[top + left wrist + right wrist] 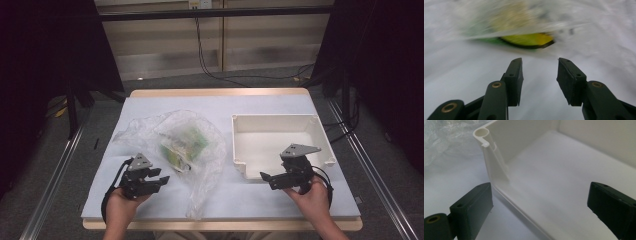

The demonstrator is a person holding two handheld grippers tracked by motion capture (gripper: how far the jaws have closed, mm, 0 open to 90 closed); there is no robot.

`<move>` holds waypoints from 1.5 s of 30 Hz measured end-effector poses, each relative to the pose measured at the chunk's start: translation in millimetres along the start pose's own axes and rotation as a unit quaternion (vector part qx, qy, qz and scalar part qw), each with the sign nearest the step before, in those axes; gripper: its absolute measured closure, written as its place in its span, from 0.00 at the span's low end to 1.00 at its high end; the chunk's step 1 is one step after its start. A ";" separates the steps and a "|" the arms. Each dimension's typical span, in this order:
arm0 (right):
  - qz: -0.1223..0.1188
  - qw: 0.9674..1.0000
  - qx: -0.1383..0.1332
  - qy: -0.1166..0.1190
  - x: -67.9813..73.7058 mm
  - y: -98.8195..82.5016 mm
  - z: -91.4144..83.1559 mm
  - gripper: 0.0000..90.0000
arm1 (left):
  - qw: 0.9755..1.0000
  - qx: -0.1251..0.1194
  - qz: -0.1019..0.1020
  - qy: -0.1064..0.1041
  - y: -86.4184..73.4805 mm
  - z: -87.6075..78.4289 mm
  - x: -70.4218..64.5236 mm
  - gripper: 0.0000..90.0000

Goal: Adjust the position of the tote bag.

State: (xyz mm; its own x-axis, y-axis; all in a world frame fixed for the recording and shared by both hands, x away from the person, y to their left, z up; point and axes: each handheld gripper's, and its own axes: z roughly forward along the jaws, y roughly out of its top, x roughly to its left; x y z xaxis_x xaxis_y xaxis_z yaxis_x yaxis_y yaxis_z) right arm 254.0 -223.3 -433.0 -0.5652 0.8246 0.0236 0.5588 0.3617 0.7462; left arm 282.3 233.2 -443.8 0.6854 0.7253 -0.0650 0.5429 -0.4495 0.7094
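A crumpled clear plastic bag (pixel 200 165) lies left of centre on the white-covered table, with green and yellow packets (pixel 182 144) inside it. My left gripper (pixel 161 176) sits just left of the bag's near part, open and holding nothing. In the left gripper view its jaws (pixel 539 67) point at a blurred yellow-green packet (pixel 529 40) under the film. An empty white plastic box (pixel 275 117) stands at the right. My right gripper (pixel 267 180) is open at the box's near left corner. In the right gripper view the box's wall (pixel 489 152) runs between the wide-spread jaws (pixel 539 188) without touching the pads.
The table's wooden edge (pixel 220 92) shows at the far side. Cables (pixel 210 65) trail on the floor beyond it, and metal rails (pixel 55 175) run along both sides. Bag film (pixel 444 137) shows left of the box.
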 end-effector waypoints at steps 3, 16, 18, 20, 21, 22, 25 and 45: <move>0.001 1.000 -0.002 0.002 1.1 3.0 2.1 0.07 | 1.000 -0.002 -0.002 0.019 -1.2 -1.2 7.3 0.65; 0.006 1.000 -0.005 0.006 0.1 4.5 4.1 0.07 | 0.998 -0.008 -0.021 0.052 8.7 24.2 41.0 0.69; 0.008 1.000 -0.003 0.006 0.3 4.3 3.6 0.07 | 0.998 -0.008 -0.027 0.054 12.1 33.2 43.4 0.69; 0.008 1.000 -0.003 0.007 -0.1 3.6 3.4 0.07 | 0.999 -0.008 -0.024 0.046 15.6 38.4 44.0 0.67; 0.007 1.000 -0.003 0.007 -0.4 3.4 3.5 0.07 | 0.999 -0.007 -0.022 0.046 18.0 41.5 43.0 0.67; 0.007 1.000 -0.003 0.006 -0.5 3.2 3.6 0.07 | 0.999 -0.007 -0.013 0.050 21.2 44.6 42.0 0.65; 0.012 1.000 -0.001 0.009 -1.4 2.7 4.2 0.07 | 0.999 -0.008 -0.004 0.047 27.1 52.3 40.8 0.60; 0.014 1.000 0.002 0.012 -0.8 2.0 3.6 0.07 | 1.000 0.017 0.014 0.013 27.1 75.5 29.9 0.70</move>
State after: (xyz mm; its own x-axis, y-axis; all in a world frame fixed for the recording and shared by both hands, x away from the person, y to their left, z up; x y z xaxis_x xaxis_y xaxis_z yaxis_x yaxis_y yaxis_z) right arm 257.8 -221.6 -433.9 -0.5629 0.8243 0.0600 0.5775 0.3404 0.7420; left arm 354.1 203.3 -479.5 0.6888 0.7245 -0.0267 0.5396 -0.4877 0.6863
